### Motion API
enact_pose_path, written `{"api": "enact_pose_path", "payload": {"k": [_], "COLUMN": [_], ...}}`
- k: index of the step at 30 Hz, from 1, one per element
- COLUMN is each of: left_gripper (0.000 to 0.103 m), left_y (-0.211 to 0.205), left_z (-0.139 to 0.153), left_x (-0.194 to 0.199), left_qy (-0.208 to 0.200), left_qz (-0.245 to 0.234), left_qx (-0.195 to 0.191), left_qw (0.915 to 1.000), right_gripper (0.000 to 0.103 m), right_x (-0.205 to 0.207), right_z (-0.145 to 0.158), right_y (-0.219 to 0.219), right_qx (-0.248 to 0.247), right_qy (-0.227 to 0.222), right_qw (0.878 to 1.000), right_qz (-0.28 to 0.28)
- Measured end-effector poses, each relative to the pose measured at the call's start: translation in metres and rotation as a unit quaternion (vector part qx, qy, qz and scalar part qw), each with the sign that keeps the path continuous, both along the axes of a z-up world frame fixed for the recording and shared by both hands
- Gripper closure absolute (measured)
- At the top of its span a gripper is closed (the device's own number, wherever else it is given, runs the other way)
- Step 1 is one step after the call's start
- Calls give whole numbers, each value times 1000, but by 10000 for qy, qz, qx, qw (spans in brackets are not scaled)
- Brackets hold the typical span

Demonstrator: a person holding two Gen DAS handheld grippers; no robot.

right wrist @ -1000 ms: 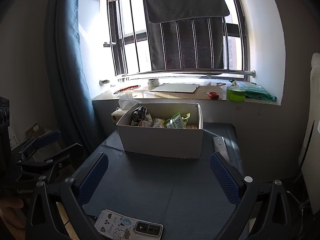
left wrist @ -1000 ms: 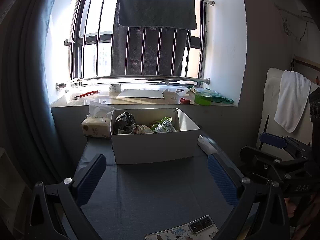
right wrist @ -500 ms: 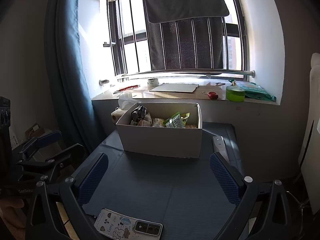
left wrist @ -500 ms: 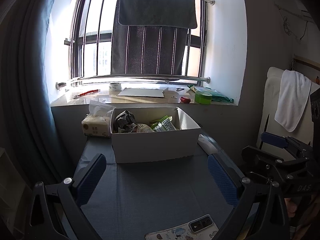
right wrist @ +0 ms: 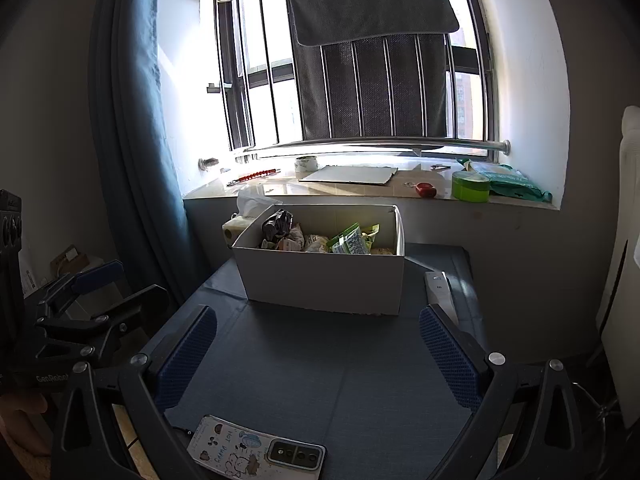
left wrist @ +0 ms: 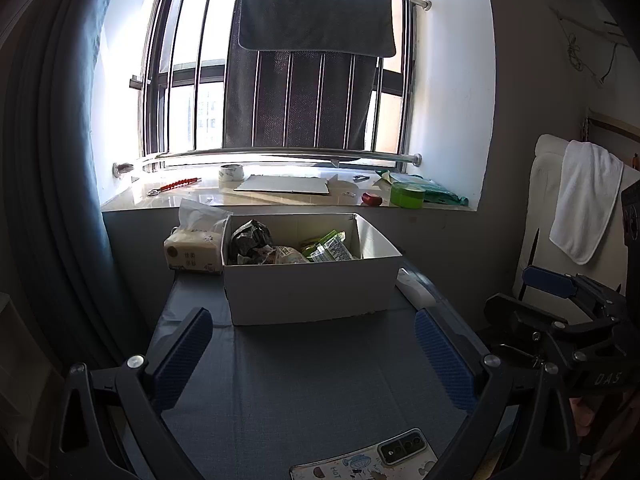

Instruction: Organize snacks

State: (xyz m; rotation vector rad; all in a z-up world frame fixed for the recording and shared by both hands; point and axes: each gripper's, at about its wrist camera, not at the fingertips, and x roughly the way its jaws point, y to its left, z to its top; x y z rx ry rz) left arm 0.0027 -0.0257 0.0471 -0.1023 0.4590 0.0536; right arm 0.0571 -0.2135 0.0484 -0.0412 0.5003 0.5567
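Lighting: strong daylight from the barred window (left wrist: 280,92) at 12 o'clock, panes blown out to white; a dark grey towel (left wrist: 316,16) hung on the bars reads as a silhouette. Glare on the pale stone sill (left wrist: 280,196). A sunlit patch falls on the inner wall of the white cardboard box (right wrist: 352,218). Room sides dim. Focus sharp; heavy fisheye bending and black vignette at corners, both views.

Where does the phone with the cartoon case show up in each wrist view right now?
Left wrist: the phone lies at the bottom edge, right of centre, on the blue table.
Right wrist: the phone lies at the bottom, left of centre.
Shared landmark: the white snack box stands beyond it in both.
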Motion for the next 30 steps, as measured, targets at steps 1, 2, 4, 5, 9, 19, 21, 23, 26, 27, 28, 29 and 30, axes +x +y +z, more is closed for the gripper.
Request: {"api": "enact_pose_path", "payload": {"k": [1,2,4,5,9,19,21,23,26,27,28,29,30], "left_gripper": [0,0,0,0,0,0,0,0,0,0,0,0,0], "left_y": [0,0,0,0,0,-1,0,0,0,0,0,0,0], "left_z": [0,0,0,0,-1,-2,-2,-2,-3,-3,-3,-3,-3], "left_x": [0,0,0,0,0,1,1,1,1,1,1,1,1], "left_qy": [4,1,2,4,3,18,30,31,34,34,36,35,44], "left_qz": [-3,-1,5,-1,13,25,17,32,22,11,19,35,26], "left_qx": [6,9,-1,0,3,20,5,12,3,5,10,13,19], "left_qw": [10000,10000,10000,10000,10000,10000,10000,10000,10000,10000,10000,10000,10000], "right_gripper": [0,0,0,0,0,0,0,0,0,0,0,0,0], "right_x": [0,0,0,0,-1,-1,-1,-2,-2,-2,-2,-3,-3], "right_z": [0,0,0,0,0,0,0,0,0,-1,-1,-1,-1], "right_y": [0,0,1,1,1,0,0,0,0,0,0,1,1], "right_qx": [0,-4,-13,-11,-2,-12,-10,-7,-22,-21,-25,-30,-35], "right_qy": [-1,-3,-6,-10,2,-5,-17,-23,-21,-18,-14,-15,-16], "right_qw": [10000,10000,10000,10000,10000,10000,10000,10000,10000,10000,10000,10000,10000], "right_qz": [0,3,6,9,28,22,30,43,41,42,46,46,46]}}
